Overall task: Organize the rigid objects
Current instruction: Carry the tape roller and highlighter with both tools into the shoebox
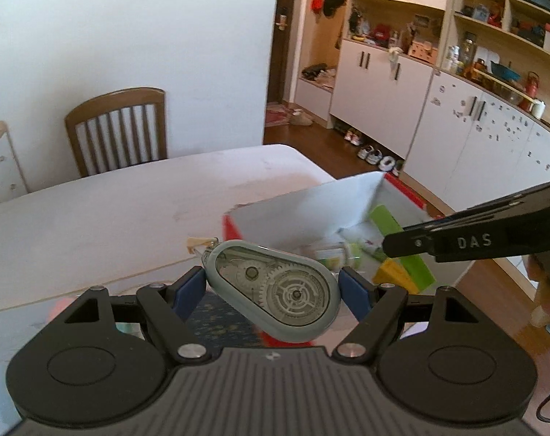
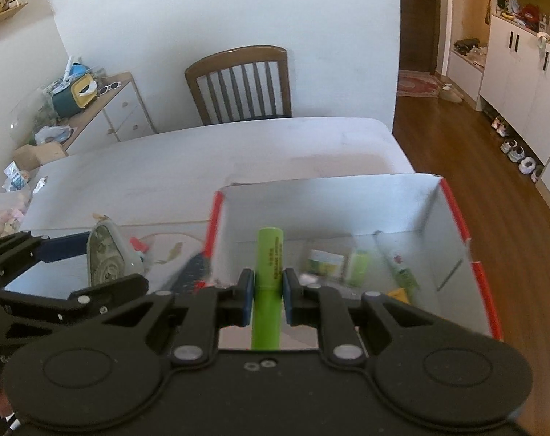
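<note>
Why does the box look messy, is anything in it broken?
Nothing looks broken. The things in the box just lie jumbled at different angles, blurry here. The right hand-held gripper holds a green marker above it; the left hand-held gripper holds a correction tape.

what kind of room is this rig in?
Most likely a home dining area opening onto an entryway: a wooden dining chair at a pale table, white storage cabinets with cluttered shelves, and shoes lined along the wood floor.

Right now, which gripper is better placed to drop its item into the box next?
Right. The right gripper holds the green marker already above the open box; the left gripper holds the correction tape beside its near corner.
</note>
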`<action>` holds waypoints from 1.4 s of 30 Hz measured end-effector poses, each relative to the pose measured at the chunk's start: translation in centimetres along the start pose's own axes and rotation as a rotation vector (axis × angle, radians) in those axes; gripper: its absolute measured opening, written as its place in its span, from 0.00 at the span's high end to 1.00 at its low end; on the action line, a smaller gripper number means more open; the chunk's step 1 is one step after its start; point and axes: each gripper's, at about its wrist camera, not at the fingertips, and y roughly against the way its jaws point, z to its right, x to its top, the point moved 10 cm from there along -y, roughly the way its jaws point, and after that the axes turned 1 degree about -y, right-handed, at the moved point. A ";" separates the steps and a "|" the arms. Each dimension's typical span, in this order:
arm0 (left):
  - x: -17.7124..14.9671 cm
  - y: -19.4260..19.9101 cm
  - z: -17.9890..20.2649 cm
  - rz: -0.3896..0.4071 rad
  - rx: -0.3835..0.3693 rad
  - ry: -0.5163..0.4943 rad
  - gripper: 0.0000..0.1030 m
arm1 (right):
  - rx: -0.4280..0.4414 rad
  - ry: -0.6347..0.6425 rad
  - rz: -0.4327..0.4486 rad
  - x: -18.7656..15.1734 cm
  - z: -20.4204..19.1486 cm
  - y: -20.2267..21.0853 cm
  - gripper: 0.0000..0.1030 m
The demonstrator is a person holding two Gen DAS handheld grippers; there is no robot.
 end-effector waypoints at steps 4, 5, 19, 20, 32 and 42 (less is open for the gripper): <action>0.0 -1.8 2.5 -0.026 -0.011 -0.020 0.22 | -0.002 -0.013 -0.006 -0.2 2.3 -0.2 0.85; 0.0 -2.0 2.9 -0.030 -0.012 -0.025 0.22 | -0.002 -0.015 -0.008 -0.3 2.8 -0.3 0.85; -1.2 -8.9 6.9 -0.178 0.003 -0.077 0.22 | -0.018 -0.032 -0.054 -0.7 9.0 -2.5 0.85; -1.3 -9.3 7.1 -0.191 0.006 -0.082 0.22 | -0.019 -0.033 -0.059 -0.8 9.3 -2.8 0.85; -3.3 -14.0 8.8 -0.366 0.046 -0.101 0.22 | -0.002 -0.008 -0.158 -2.1 11.3 -6.5 0.85; -4.3 -16.3 8.6 -0.485 0.080 -0.052 0.22 | 0.018 0.026 -0.216 -2.5 12.1 -8.4 0.85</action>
